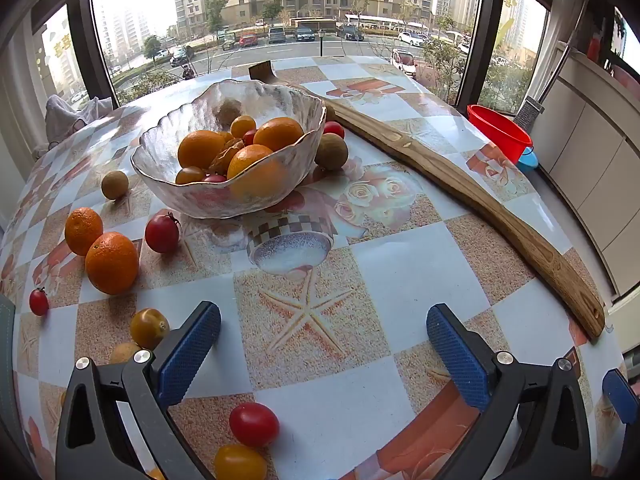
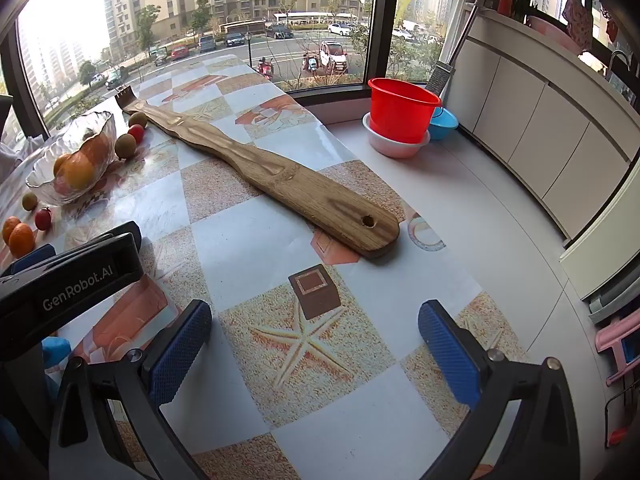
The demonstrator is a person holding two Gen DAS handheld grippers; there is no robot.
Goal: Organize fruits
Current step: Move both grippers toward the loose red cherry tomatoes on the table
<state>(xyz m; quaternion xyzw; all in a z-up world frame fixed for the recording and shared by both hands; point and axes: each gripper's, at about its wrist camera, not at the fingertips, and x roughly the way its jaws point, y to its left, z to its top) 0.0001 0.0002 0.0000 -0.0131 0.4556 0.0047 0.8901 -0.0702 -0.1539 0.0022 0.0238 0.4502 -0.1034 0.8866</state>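
A clear glass bowl (image 1: 280, 96) holds several oranges and small tomatoes; it also shows in the right wrist view (image 2: 100, 128). Loose on the table: two oranges (image 1: 111, 262), a red tomato (image 1: 161, 233), a brown longan (image 1: 115, 185), a small red tomato (image 1: 39, 301), a yellow tomato (image 1: 149, 327), and a red tomato (image 1: 253, 424) with a yellow one (image 1: 239, 462) near my fingers. My left gripper (image 1: 323, 344) is open and empty above the table. My right gripper (image 2: 315, 340) is open and empty over bare tablecloth.
A long wooden board (image 1: 460, 184) lies diagonally across the table's right side, also in the right wrist view (image 2: 280, 184). Another longan (image 1: 331, 153) and red tomato (image 1: 334, 129) sit behind the bowl. A red bucket (image 2: 400, 110) stands on the floor by white cabinets (image 2: 540, 140).
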